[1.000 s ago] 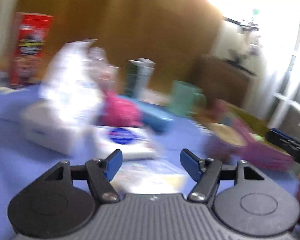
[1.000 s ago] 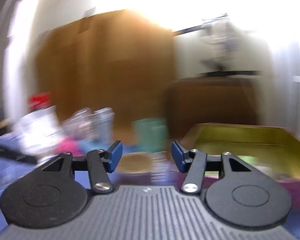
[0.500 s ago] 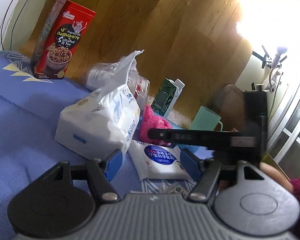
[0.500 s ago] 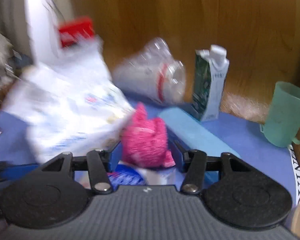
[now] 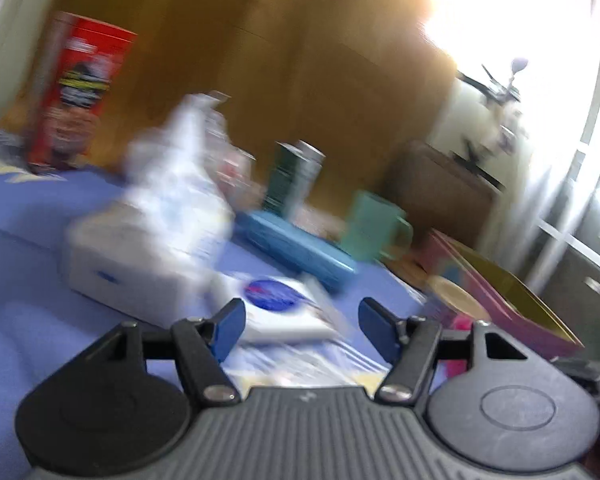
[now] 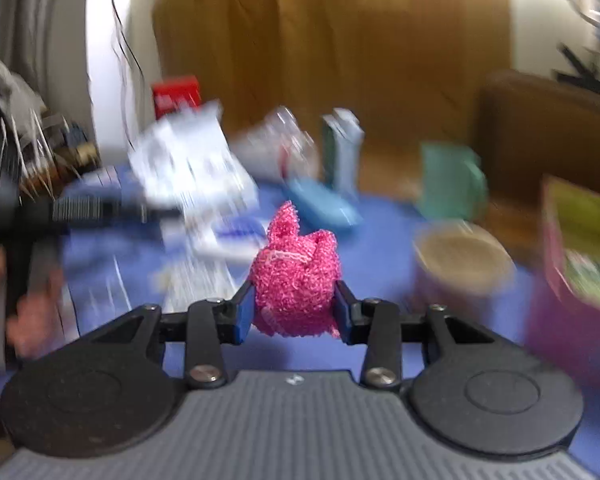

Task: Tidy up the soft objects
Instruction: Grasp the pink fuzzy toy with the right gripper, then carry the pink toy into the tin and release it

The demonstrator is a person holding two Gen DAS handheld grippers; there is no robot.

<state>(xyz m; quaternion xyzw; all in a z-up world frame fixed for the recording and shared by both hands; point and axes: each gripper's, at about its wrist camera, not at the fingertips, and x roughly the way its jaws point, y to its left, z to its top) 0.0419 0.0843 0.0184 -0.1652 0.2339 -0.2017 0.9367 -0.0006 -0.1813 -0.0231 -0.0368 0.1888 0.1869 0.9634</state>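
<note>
A lived-in home room; cereal box (image 5: 80,92), drink carton (image 5: 296,178), mug (image 5: 374,228) and wooden panelling (image 5: 300,60).

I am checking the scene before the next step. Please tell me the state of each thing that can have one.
Right tool: closing on pink scrubber.
Left tool: open, closing slightly, nothing between.
Carton: upright.
Cup: upright.
Pink box: open.
Red box: upright.

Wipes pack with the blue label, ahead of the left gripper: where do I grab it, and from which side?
The wipes pack lies flat, label up, so probably come down from above and pinch across its narrower width, at the end nearest the left gripper. The white tissue bag crowds it on one side, and a level approach would likely just push it.
</note>
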